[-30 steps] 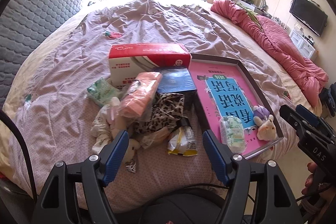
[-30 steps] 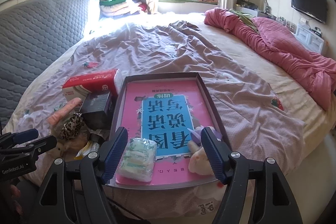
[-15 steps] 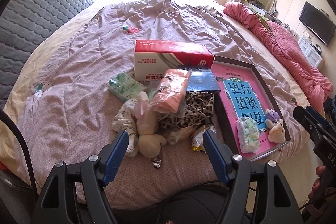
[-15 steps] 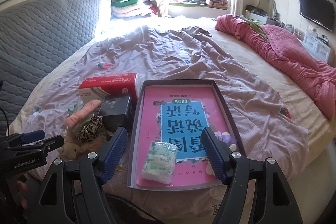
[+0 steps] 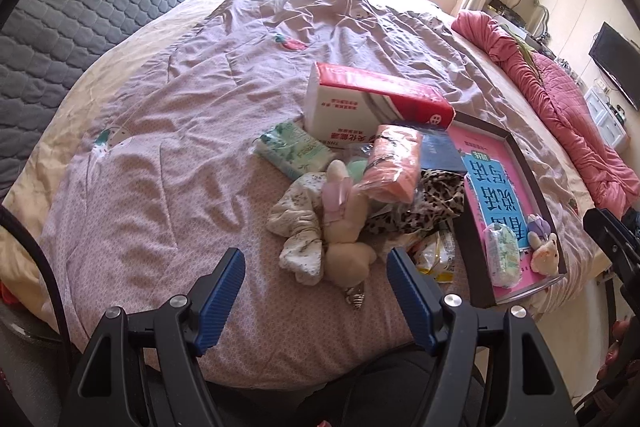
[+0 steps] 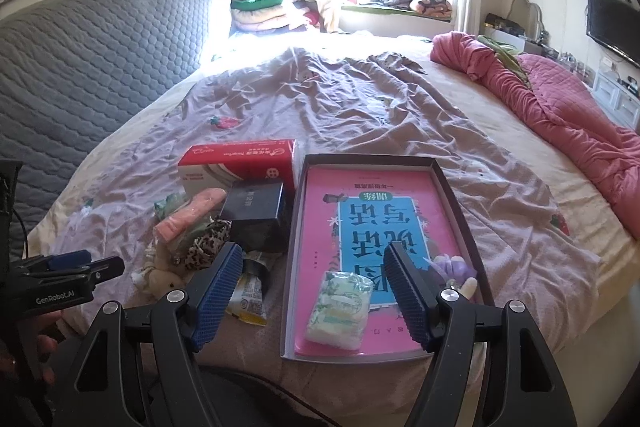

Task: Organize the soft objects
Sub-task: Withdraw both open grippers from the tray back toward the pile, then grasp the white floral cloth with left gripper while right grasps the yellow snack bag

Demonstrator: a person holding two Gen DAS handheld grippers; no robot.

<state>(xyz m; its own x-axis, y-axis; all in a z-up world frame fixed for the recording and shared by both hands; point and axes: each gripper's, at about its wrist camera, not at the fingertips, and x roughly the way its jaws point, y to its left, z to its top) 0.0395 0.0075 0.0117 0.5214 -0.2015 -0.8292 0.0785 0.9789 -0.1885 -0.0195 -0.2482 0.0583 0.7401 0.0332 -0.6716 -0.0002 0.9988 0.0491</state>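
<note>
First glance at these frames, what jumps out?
The pink tray on the bed's near edge, already holding a small tissue pack and a little plush toy. Just left of it sits a jumbled pile: red tissue box, peach pack, leopard cloth and beige plush. Both grippers, left and right, are open and empty above the near edge.

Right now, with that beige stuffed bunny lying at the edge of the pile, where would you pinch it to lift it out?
Probably its round beige body, the part nearest the open left gripper. It lies at the pile's near edge, clear of the leopard-print cloth and pink packet, so come from above on the near side, with one finger on each side.
</note>
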